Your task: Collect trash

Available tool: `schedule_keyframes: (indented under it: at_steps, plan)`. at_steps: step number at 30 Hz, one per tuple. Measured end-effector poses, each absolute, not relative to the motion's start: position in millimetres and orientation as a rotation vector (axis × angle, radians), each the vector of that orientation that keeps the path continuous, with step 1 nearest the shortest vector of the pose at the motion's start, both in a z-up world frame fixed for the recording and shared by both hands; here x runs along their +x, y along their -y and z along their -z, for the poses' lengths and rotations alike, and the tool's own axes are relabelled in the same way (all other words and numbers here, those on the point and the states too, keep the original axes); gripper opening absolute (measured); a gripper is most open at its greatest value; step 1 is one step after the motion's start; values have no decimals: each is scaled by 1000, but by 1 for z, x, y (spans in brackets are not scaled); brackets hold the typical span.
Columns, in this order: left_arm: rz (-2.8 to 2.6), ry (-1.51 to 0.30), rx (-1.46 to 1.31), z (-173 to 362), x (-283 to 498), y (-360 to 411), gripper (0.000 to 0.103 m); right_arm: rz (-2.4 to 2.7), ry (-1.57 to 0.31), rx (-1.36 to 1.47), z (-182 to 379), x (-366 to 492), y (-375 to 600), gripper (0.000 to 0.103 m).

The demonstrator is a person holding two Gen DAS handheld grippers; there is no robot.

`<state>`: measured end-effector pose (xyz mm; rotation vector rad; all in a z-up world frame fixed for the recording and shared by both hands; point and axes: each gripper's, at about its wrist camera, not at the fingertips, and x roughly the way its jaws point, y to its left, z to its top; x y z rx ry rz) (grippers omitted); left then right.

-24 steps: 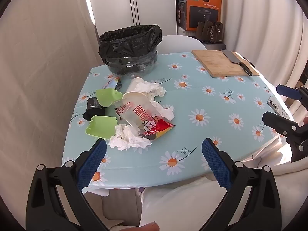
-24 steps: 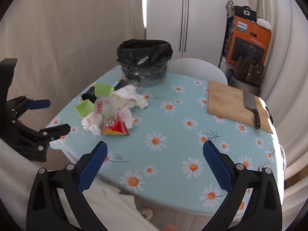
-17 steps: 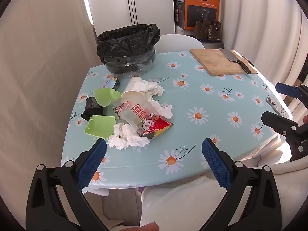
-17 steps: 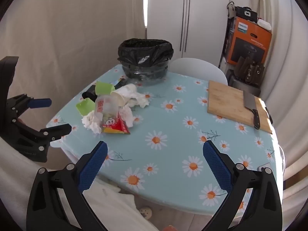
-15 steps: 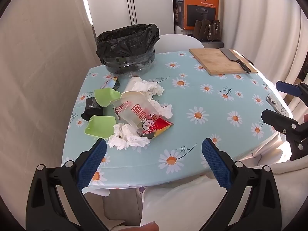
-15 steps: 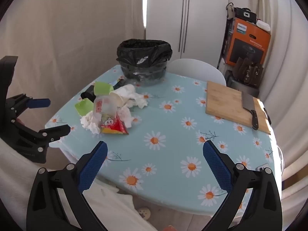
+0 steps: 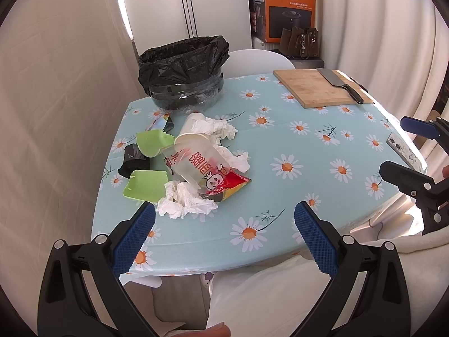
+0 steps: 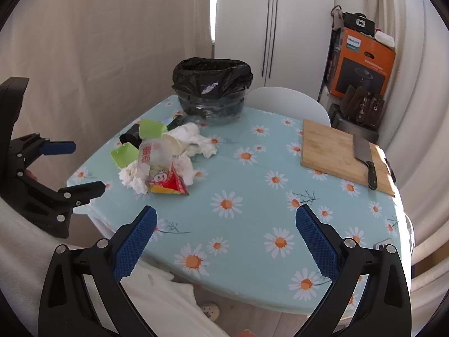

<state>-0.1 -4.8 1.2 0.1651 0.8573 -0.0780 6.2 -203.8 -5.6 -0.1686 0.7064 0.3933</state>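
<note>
Both grippers hover with jaws apart, empty, short of the litter heap.
We should take the crumpled white tissue (image 7: 185,203) nearest us first, then carry it to the black-lined bin (image 7: 183,73) behind the heap, left gripper (image 7: 224,238) leading, right gripper (image 8: 224,238) following.

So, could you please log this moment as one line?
left gripper: open, empty | right gripper: open, empty | trash pile: on table, untouched | bin: behind pile

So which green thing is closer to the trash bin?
The green piece beside the paper cup is closer to the trash bin. The other green piece lies farther back, toward the table's near edge, next to the white tissue.
</note>
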Motion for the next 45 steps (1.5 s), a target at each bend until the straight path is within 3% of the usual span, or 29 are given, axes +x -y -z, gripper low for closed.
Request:
schedule_keyframes:
  at_steps: [45]
  plan:
    - [135, -871, 207, 5, 3, 29, 97, -389, -688, -182, 8, 12, 212, 95]
